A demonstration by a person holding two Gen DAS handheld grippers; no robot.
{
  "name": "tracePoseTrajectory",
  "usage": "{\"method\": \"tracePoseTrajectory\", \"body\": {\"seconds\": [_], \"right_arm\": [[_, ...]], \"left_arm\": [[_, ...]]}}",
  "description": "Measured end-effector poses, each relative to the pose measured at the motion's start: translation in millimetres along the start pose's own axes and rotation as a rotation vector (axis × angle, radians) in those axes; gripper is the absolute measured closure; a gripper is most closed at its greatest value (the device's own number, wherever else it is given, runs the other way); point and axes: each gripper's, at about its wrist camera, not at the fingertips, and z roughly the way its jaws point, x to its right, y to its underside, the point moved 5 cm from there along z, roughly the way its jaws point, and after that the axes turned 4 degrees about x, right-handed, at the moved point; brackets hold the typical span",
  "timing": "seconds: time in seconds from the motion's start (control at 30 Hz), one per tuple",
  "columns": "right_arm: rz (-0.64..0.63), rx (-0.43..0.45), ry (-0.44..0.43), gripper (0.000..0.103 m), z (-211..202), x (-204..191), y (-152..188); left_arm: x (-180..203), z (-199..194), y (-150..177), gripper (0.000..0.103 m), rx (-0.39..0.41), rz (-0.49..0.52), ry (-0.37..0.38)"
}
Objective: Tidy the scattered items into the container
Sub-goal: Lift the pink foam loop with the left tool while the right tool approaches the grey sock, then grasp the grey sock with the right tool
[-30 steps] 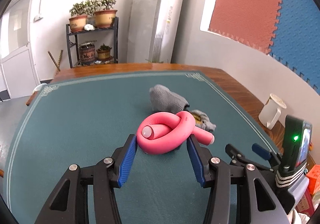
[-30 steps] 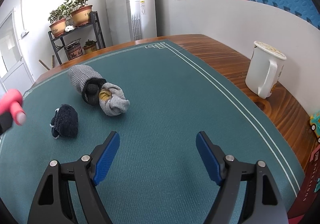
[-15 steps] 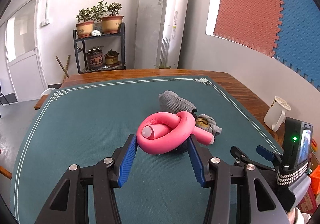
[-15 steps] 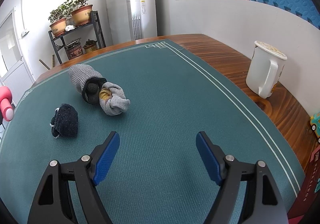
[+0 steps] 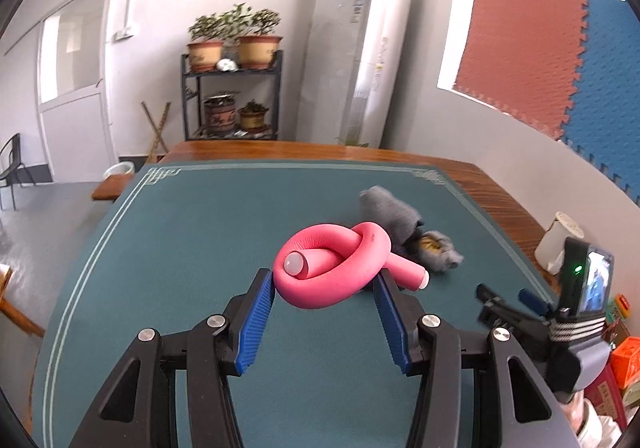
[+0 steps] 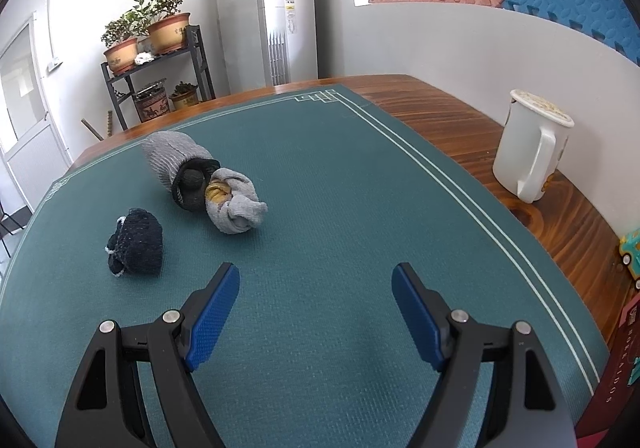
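Observation:
My left gripper is shut on a pink knotted foam tube and holds it above the green table mat. Behind it lie a grey rolled sock and a light grey sock bundle. In the right wrist view my right gripper is open and empty above the mat. Ahead of it lie a dark navy sock ball, a grey sock with a black cuff and a light grey sock bundle. No container is in view.
A white lidded jug stands on the wooden table edge at the right; it also shows in the left wrist view. The right gripper's body with a phone sits to the right of my left gripper. A plant shelf and an air conditioner stand behind the table.
My left gripper has risen and drawn left with the pink tube; the tube has left the right wrist view. The right gripper has not moved.

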Motion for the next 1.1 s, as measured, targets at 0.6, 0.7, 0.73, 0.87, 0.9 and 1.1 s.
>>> {"method": "tracePoseTrajectory", "body": {"seconds": [0.6, 0.7, 0.73, 0.87, 0.9, 1.1], "right_arm": [[-0.007, 0.003, 0.003, 0.021, 0, 0, 1], [-0.002, 0.003, 0.003, 0.021, 0, 1, 1], [-0.002, 0.002, 0.003, 0.021, 0, 1, 1], [-0.003, 0.002, 0.002, 0.021, 0, 0, 1], [-0.005, 0.003, 0.001, 0.021, 0, 0, 1], [-0.001, 0.008, -0.017, 0.021, -2, 0, 1]], "left_arm": [[-98, -35, 22, 0.05, 0.021, -0.095, -0.168], [-98, -32, 26, 0.05, 0.009, -0.093, -0.163], [-96, -30, 27, 0.05, 0.006, -0.089, -0.161], [-90, -25, 29, 0.05, -0.006, -0.077, -0.153], [-88, -24, 30, 0.05, -0.008, -0.075, -0.151], [-85, -21, 31, 0.05, -0.016, -0.069, -0.139]]}}
